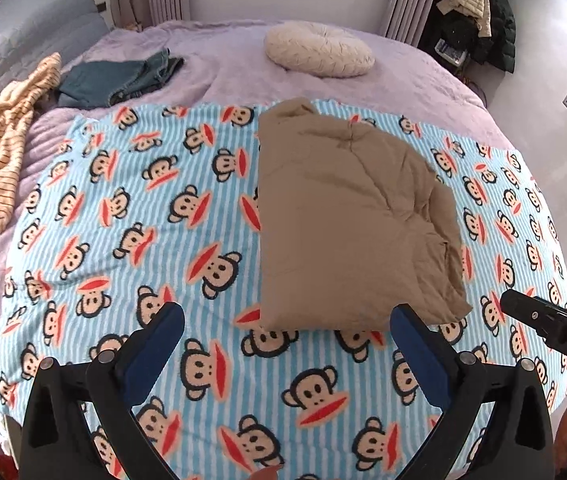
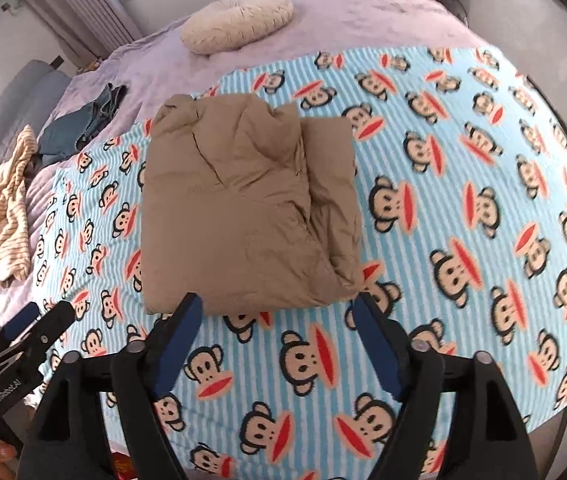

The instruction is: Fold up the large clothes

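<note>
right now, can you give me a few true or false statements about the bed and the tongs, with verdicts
1. The tan garment lies folded on the monkey-print blanket. True.
2. The left tongs grip the garment. False: they are open and hold nothing.
3. The right tongs are open. True.
4. The cream cushion sits on the monkey-print blanket. False: it rests on the lilac bedspread.
5. The jeans lie beside the striped top. True.
</note>
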`<state>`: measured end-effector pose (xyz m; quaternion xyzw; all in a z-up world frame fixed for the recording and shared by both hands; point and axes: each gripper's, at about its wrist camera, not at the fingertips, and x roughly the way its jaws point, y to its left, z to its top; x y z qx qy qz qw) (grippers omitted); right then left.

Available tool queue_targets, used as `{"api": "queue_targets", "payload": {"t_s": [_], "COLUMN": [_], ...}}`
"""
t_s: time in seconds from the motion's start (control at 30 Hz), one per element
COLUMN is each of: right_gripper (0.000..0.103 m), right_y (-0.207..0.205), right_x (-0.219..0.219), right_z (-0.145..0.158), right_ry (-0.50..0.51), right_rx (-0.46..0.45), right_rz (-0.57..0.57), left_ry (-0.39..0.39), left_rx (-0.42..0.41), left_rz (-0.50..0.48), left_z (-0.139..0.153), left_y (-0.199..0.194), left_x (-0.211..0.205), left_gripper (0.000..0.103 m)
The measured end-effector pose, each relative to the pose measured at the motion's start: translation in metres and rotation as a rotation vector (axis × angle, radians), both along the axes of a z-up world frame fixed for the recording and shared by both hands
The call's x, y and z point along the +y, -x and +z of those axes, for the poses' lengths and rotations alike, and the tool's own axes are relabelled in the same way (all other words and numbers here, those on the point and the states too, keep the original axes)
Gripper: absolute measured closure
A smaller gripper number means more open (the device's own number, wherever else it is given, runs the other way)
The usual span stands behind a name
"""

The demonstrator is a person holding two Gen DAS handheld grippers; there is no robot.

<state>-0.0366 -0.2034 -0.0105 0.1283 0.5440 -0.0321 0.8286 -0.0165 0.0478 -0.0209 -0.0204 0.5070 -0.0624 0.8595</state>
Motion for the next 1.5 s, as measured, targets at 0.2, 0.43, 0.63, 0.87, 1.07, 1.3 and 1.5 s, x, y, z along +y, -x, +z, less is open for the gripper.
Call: {"api": "queue_targets", "payload": {"t_s": [0.2,0.43,0.63,0.87,1.07,1.3,1.5], "right_gripper": [0.0,0.0,0.0,0.0,0.0,0.0,0.0], "right_y": [0.014,0.019,0.026,0.027,0.028,0.03,0.03], "right_x": [0.005,0.012,0.016,0.015,0.014,0.013,0.013], "right_z": [0.035,0.061,0.075,0.076,0.076,0.078,0.078], "right_ry": [0.089,0.08,0.116,0.122,0.121,0.121,0.12], "right_rx": [-0.14,-0.155,-0.177,-0.18,-0.179,-0.179,-0.178], "right_rz": [0.024,0.023,0.02,0.022,0.022,0.018,0.019], "left_ry": [-0.03,-0.029,-0.041,-0.042,-0.038,-0.04,-0.041], "left_rx": [-0.066,-0.126,-0.169,-0.205,-0.21,-0.211,-0.211], "left_rz": [-0.004,0.043,0.074,0.087,0.093,0.083,0.087], "left_z": [0.023,0.054,0.076,0.089,0.093,0.095,0.095], "left_y": [0.016,0.027,0.036,0.045,0.049,0.049,0.05], "left_x": [-0.009,-0.002,0.003,0.006,0.005,0.003,0.002], "left_gripper": [0.0,0.0,0.0,0.0,0.0,0.0,0.0]}}
